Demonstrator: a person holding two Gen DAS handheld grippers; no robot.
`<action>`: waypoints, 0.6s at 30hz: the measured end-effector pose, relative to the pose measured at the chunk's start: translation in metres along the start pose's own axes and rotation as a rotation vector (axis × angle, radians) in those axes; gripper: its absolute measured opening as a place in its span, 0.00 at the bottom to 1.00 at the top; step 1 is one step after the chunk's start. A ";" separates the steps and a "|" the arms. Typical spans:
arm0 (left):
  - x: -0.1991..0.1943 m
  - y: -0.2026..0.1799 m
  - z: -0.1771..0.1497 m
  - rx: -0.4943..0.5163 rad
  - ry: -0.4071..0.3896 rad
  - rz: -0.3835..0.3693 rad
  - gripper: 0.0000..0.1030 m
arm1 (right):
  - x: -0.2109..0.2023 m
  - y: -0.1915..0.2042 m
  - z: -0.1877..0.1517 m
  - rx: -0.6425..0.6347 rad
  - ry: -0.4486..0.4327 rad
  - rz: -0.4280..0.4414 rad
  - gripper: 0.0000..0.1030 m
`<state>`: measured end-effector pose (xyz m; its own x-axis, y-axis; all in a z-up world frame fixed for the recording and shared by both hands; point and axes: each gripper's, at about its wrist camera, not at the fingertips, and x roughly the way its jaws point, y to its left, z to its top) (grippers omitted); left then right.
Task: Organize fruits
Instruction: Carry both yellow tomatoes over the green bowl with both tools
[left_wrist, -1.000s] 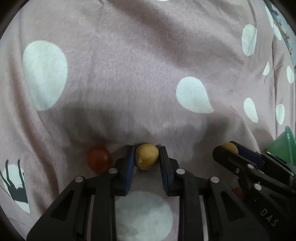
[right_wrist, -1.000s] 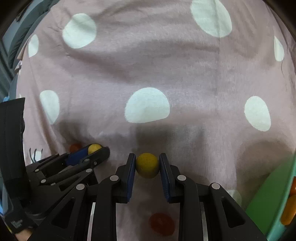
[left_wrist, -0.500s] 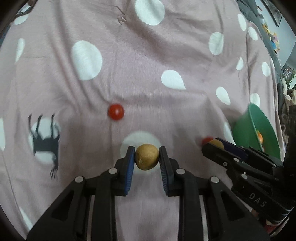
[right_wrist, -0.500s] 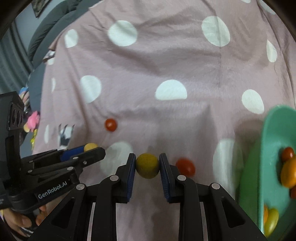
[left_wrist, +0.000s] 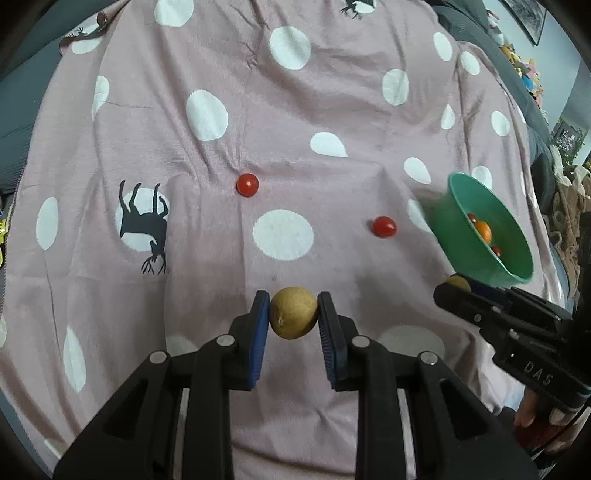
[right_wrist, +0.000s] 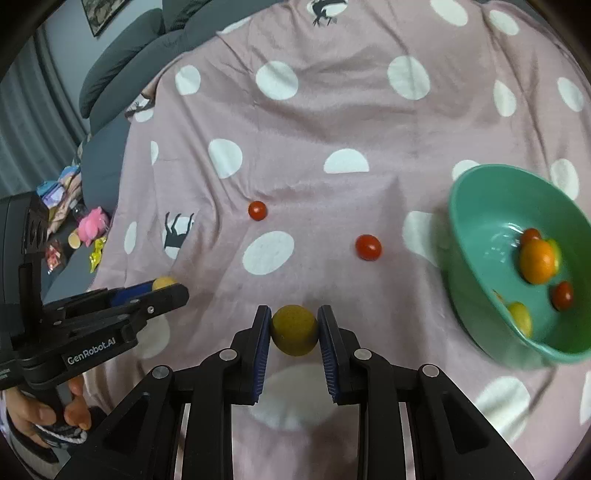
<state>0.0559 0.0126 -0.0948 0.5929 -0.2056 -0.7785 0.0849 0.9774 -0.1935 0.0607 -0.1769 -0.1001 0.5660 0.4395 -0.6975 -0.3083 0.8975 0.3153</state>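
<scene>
Left gripper (left_wrist: 293, 314) clamped on a tan fruit (left_wrist: 293, 313), blue pads pressing both its sides, fruit clear of the blanket (left_wrist: 332, 110). Right gripper (right_wrist: 294, 330) likewise clenched on a yellow fruit (right_wrist: 294, 329), also held above the cloth. Each gripper shows in the other's view: the right one at the right edge of the left view, the left one at the left edge of the right view with a hand (right_wrist: 44, 410) on its grip.

Pink blanket with white dots (plus a dark deer print). Two red tomatoes lie on it, apart: far tomatо (right_wrist: 257, 210) near centre, near tomato (right_wrist: 368, 247) closer to the bowl (right_wrist: 476, 206).

Green bowl sits on the blanket at right, tilted look from fisheye. Inside: an orange (right_wrist: 537, 260), a red tomato, a yellow fruit near the front wall, maybe more, blurred.

Sofa cushions (right_wrist: 122, 55) beyond the blanket's far left edge.
</scene>
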 end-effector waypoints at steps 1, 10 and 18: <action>-0.004 -0.003 -0.002 0.003 -0.002 -0.006 0.25 | -0.005 0.000 -0.002 -0.001 -0.007 -0.003 0.27; -0.021 -0.033 -0.007 0.068 -0.026 -0.034 0.25 | -0.035 -0.012 -0.012 0.026 -0.060 -0.041 0.27; -0.016 -0.070 0.001 0.150 -0.023 -0.078 0.25 | -0.055 -0.038 -0.013 0.074 -0.119 -0.088 0.27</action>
<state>0.0413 -0.0526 -0.0675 0.5983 -0.2815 -0.7502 0.2485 0.9553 -0.1602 0.0313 -0.2361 -0.0821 0.6763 0.3564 -0.6447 -0.1991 0.9310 0.3058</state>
